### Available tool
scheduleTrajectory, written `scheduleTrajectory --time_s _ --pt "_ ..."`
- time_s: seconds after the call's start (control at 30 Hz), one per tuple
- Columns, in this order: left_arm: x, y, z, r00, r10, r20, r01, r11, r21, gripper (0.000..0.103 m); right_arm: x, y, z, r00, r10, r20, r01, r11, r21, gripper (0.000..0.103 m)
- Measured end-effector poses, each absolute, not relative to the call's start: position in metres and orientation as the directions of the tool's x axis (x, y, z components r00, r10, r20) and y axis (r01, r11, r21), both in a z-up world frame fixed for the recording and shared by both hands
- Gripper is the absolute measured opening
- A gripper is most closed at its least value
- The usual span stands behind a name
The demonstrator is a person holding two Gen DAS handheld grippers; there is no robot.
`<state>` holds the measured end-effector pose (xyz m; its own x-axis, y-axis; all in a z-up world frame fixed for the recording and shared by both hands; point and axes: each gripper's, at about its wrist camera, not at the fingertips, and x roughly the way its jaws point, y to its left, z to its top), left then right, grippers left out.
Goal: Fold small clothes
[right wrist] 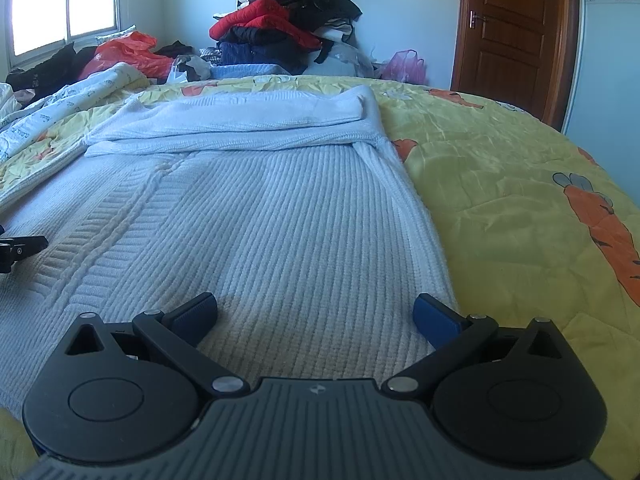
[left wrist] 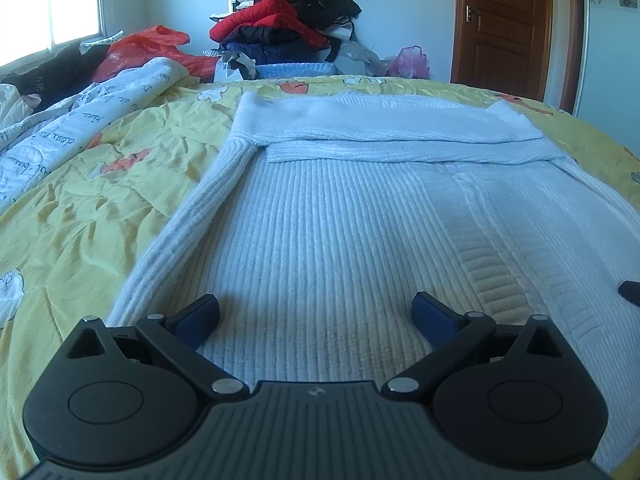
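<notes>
Ribbed white knit sweater [left wrist: 340, 220] lies flat on the yellow carrot-print bedspread [right wrist: 520, 184]; left gripper [left wrist: 316, 316] and right gripper [right wrist: 316, 314] hover above it, both spread wide, empty.

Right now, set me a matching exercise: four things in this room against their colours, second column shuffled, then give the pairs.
Things:
1. sweater
2. bedspread
3. door
4. plastic bag by the door

Colours:
A. brown
B. pink
C. white
D. yellow with orange carrots

Pairs: 1-C, 2-D, 3-A, 4-B
</notes>
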<state>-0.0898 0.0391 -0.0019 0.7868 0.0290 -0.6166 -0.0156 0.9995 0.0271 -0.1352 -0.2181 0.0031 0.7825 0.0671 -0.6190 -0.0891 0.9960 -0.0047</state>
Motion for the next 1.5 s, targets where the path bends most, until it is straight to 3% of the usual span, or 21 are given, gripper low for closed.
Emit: scheduleTrajectory --time_s 0.73,1.2,1.37,1.43,1.5 --pt "-0.133 0.039 -0.002 0.789 0.03 -0.614 -0.018 0.999 0.027 0.103 -0.14 -0.216 0.006 0.784 0.052 -0.618 -0.079 0.997 -0.016 0.101" --pt "-0.16 0.055 0.014 0.746 0.043 -0.665 -0.028 0.999 0.034 0.103 -0.188 -0.215 0.014 0.751 0.073 -0.657 -0.156 0.985 -0.068 0.102" --pt "-0.186 0.084 0.024 0.763 0.073 -0.642 -0.033 0.997 0.074 0.103 -0.211 -0.234 0.034 0.669 0.162 -0.725 -0.226 0.974 0.01 0.101" --pt "-0.183 0.1 0.019 0.741 0.09 -0.665 -0.056 0.996 0.073 0.103 -0.211 -0.252 0.041 0.666 0.179 -0.724 -0.173 0.981 0.083 0.1" --pt "-0.177 0.115 0.015 0.711 0.085 -0.698 -0.091 0.995 0.029 0.103 -0.206 -0.272 0.042 0.652 0.206 -0.729 -0.115 0.978 0.174 0.093"
